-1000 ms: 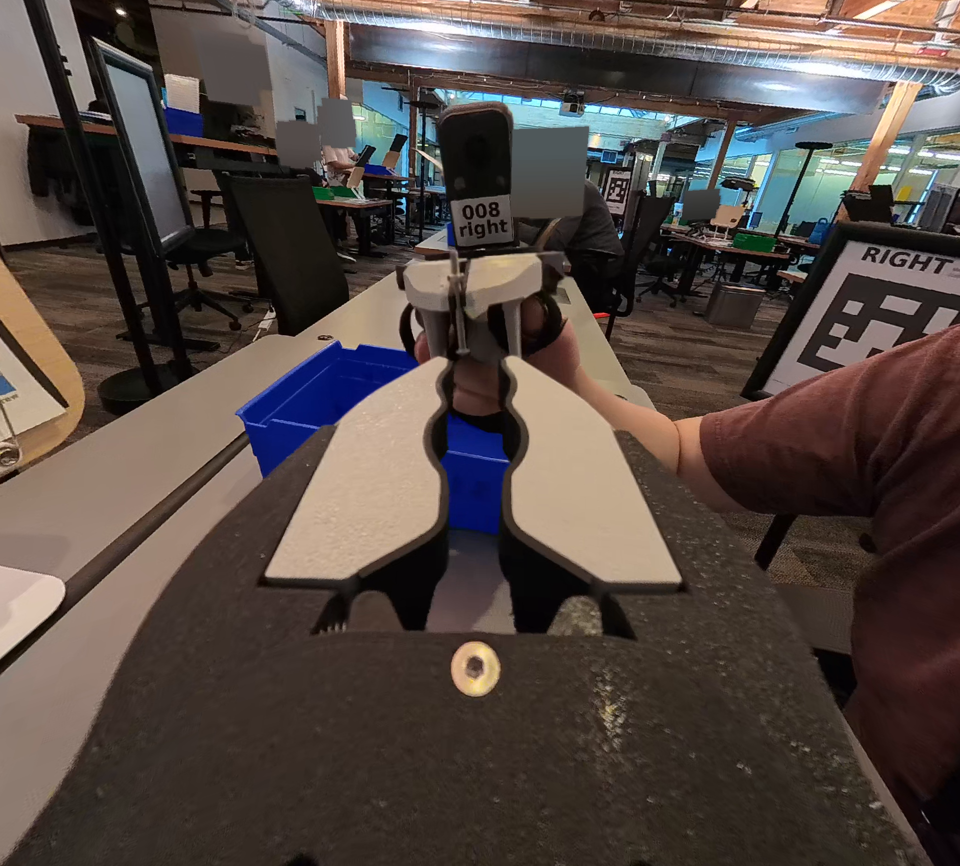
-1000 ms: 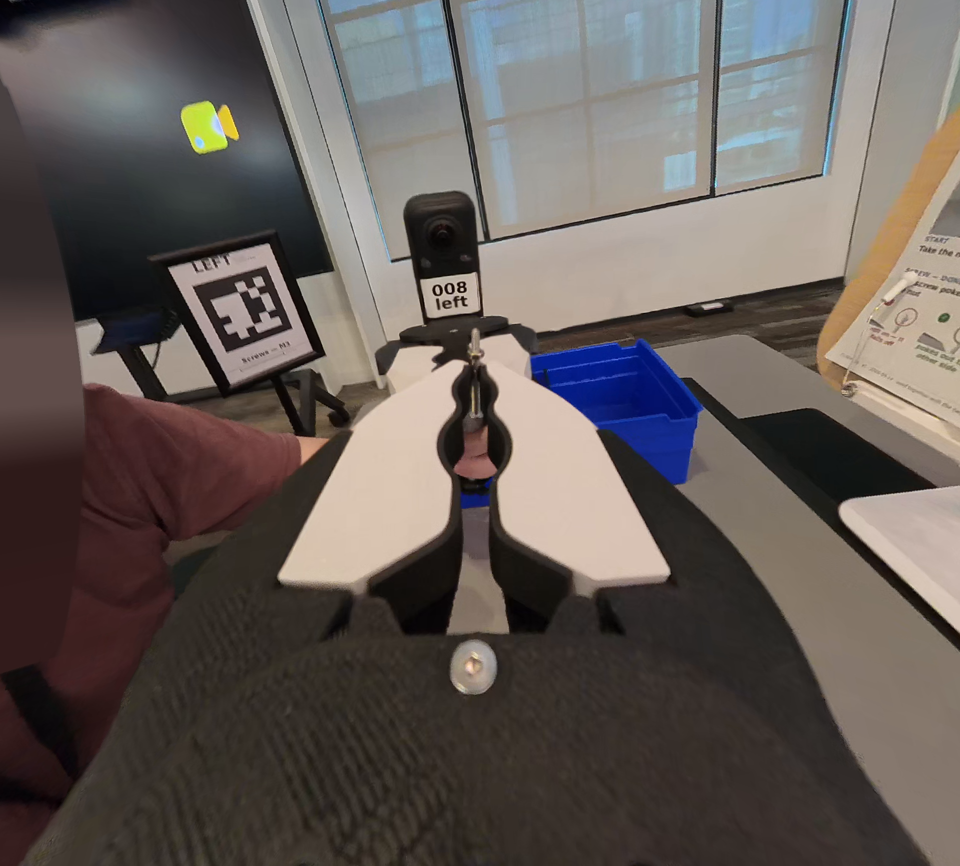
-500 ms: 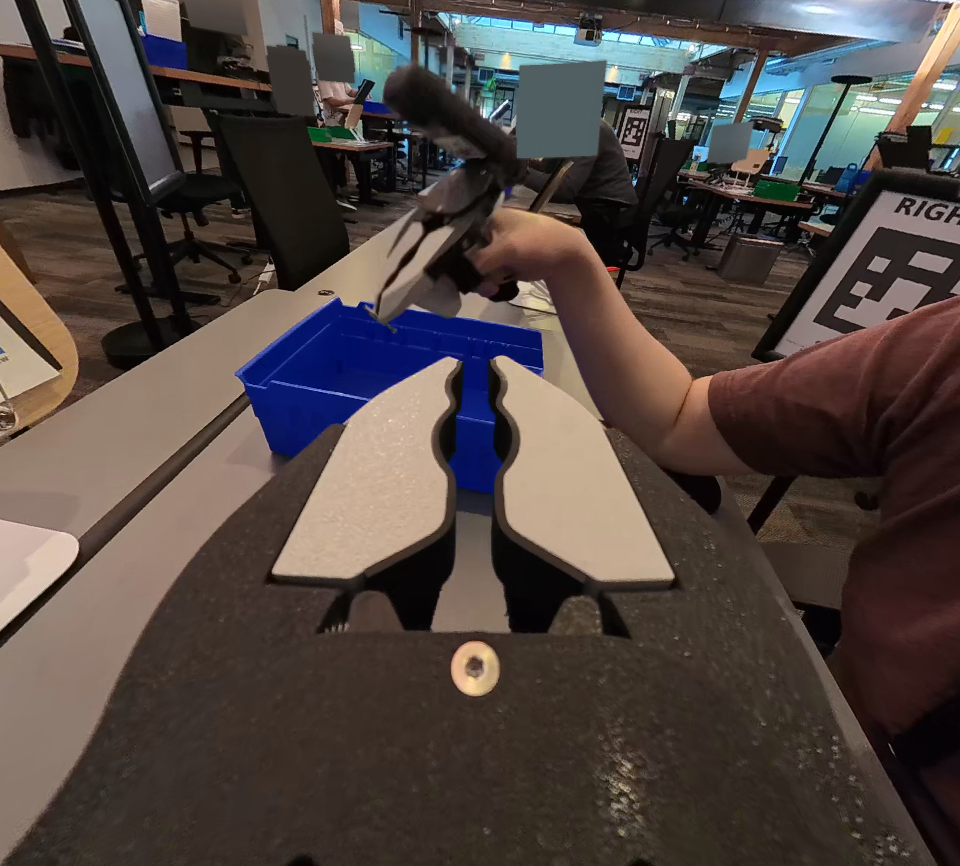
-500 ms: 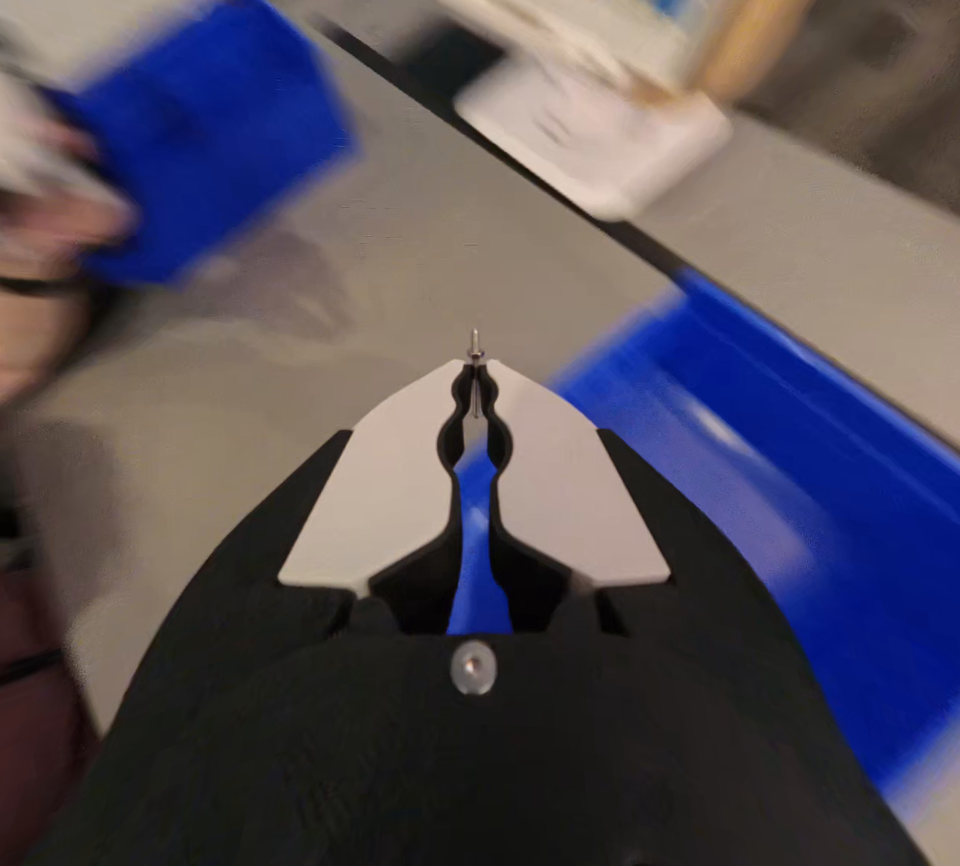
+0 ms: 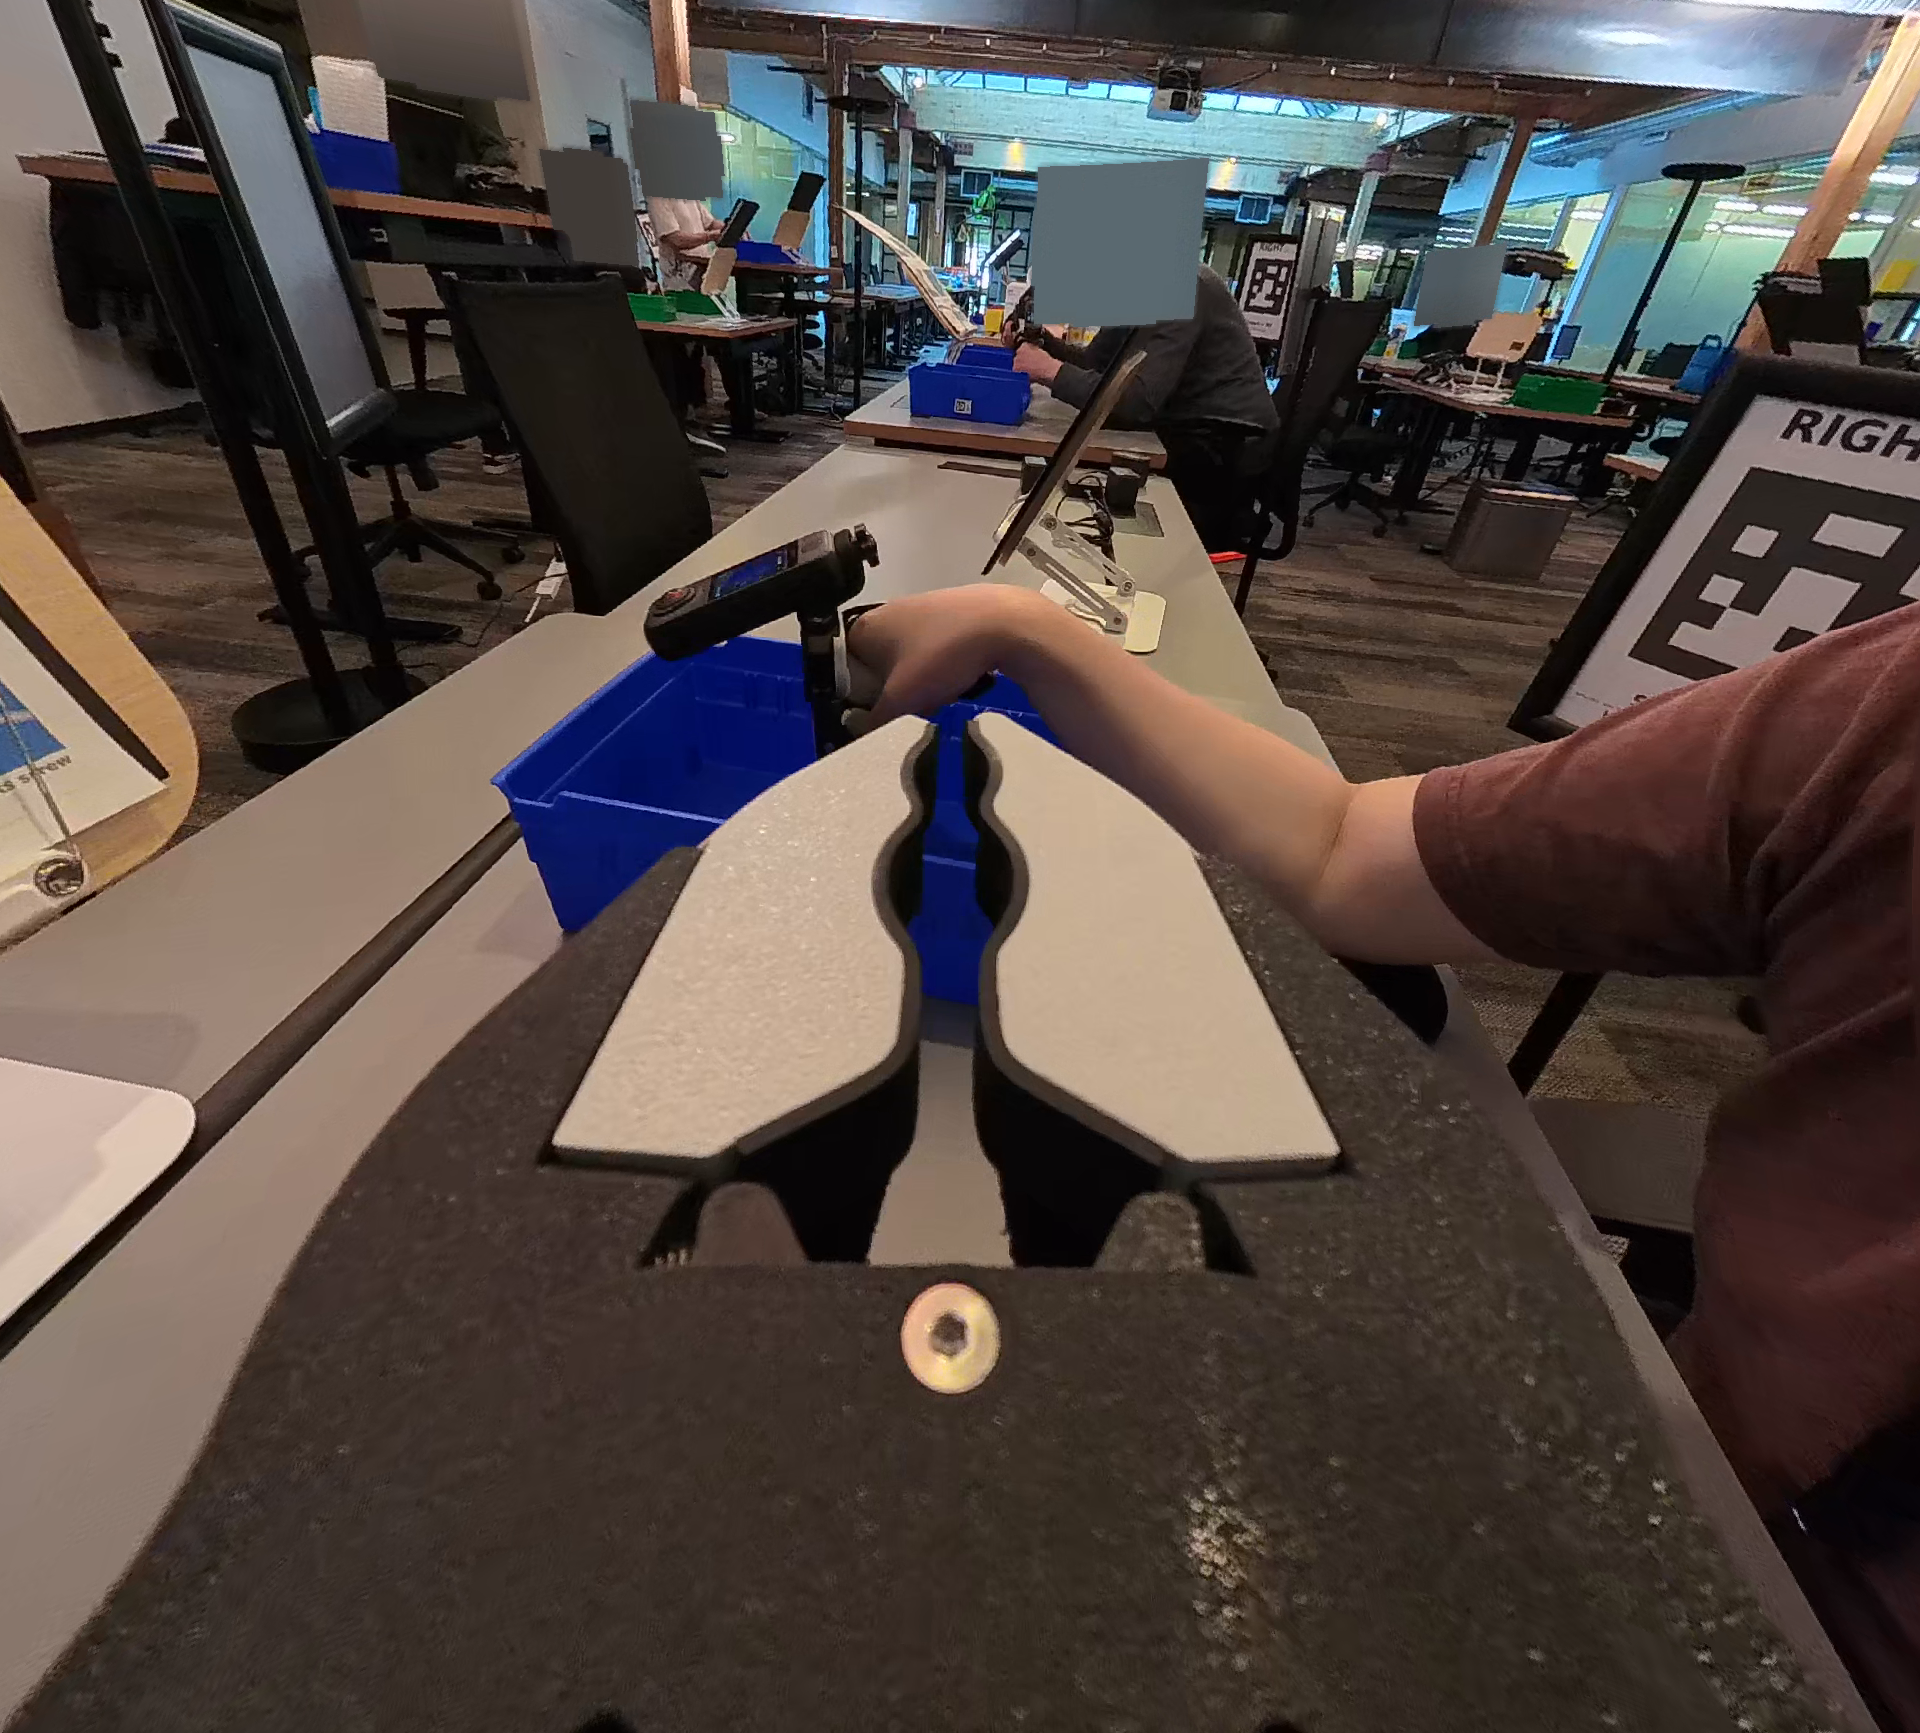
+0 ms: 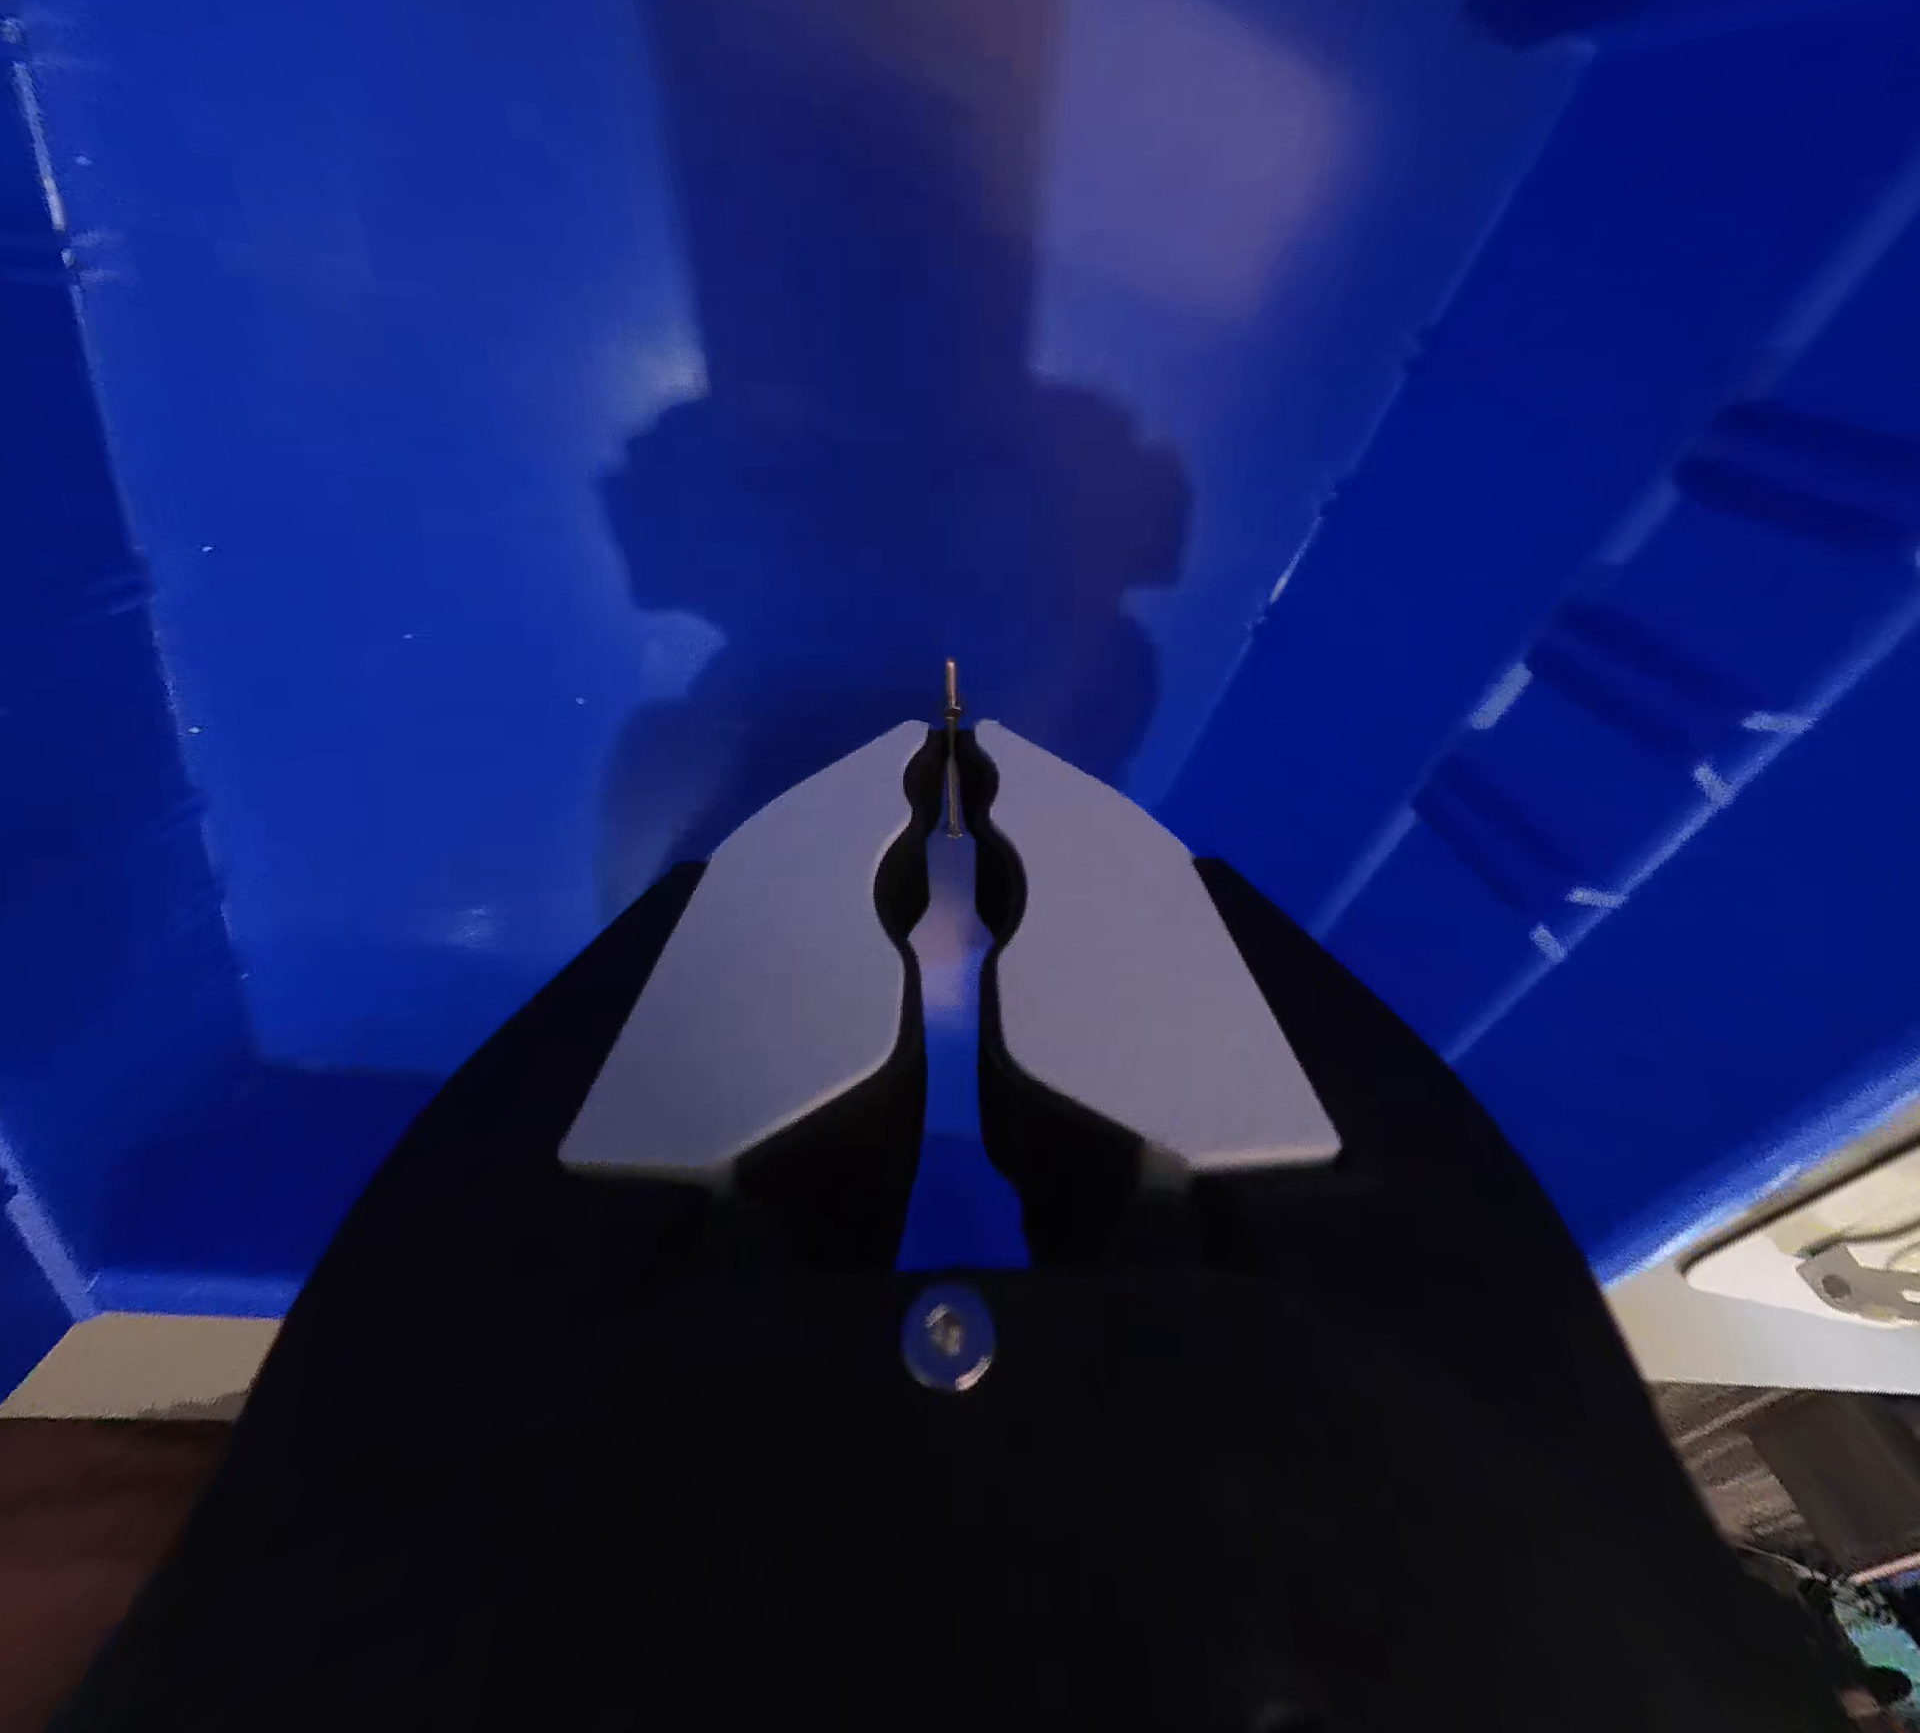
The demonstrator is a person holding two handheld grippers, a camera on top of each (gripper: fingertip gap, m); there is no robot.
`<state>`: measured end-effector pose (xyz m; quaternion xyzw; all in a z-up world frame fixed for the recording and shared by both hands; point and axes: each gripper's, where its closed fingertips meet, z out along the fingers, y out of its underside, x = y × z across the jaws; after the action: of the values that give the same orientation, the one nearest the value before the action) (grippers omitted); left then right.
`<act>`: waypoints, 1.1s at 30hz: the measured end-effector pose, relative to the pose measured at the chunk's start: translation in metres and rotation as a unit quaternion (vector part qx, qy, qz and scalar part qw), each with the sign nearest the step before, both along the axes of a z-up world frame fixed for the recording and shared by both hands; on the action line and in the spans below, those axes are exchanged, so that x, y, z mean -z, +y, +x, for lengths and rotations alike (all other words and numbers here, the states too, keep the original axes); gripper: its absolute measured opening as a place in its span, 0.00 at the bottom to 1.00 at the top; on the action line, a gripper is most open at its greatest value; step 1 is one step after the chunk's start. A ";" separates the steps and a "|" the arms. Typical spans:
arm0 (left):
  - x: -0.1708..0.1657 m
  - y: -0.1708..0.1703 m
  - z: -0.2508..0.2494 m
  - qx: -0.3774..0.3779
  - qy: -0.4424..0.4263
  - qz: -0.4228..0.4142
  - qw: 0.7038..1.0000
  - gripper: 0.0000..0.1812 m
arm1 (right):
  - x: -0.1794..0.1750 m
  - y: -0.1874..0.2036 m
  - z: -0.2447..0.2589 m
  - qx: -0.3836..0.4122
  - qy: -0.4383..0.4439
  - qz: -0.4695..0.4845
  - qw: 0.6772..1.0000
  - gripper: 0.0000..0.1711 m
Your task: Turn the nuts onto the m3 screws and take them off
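While the right gripper (image 6: 950,727) is lowered into the blue bin (image 6: 416,436), a thin screw (image 6: 951,748) is pinched between its fingertips, the jaws being closed on the shank. The screw's long axis is laid along the line of the fingers, so that it points straight forward and out of the tips, toward the bin floor; one end juts past the tips and the other is seen in the gap behind them. A small thickening sits on the shank just beyond the tips, but whether this is a nut or the screw's head cannot be told, the view being blurred.

The left gripper (image 5: 948,733) is held back over the grey table (image 5: 312,873), short of the bin, with its jaws narrowly parted and nothing between them. No loose nut is seen in either view.

As a judgement, a cycle seems to be ending, with the screw being returned to the bin; it is not yet released. How many screws are left to be done cannot be told.
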<state>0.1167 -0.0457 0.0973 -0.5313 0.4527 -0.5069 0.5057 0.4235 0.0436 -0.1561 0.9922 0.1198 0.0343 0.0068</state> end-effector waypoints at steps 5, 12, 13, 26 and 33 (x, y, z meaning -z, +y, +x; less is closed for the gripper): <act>0.001 -0.001 0.001 0.003 0.001 -0.002 1.000 0.02 | 0.005 -0.006 0.005 0.006 0.003 -0.021 1.000 0.02; 0.001 -0.001 0.001 0.004 0.000 -0.004 1.000 0.02 | 0.010 -0.008 0.011 -0.004 -0.008 -0.036 0.999 0.04; 0.001 0.000 0.001 0.002 -0.001 -0.006 1.000 0.02 | 0.009 -0.007 0.012 -0.007 -0.010 -0.034 0.999 0.06; -0.001 0.025 -0.018 -0.076 0.031 -0.012 0.997 0.07 | -0.089 0.022 -0.019 -0.068 -0.061 0.182 0.979 0.16; -0.017 0.039 -0.048 -0.135 0.037 -0.004 0.990 0.12 | -0.177 0.038 -0.097 -0.160 -0.083 0.400 0.899 0.17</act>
<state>0.0684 -0.0070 0.1141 -0.6081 0.3932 -0.4159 0.5502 0.3265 0.0815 0.0212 0.8722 0.2524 0.1620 -0.3864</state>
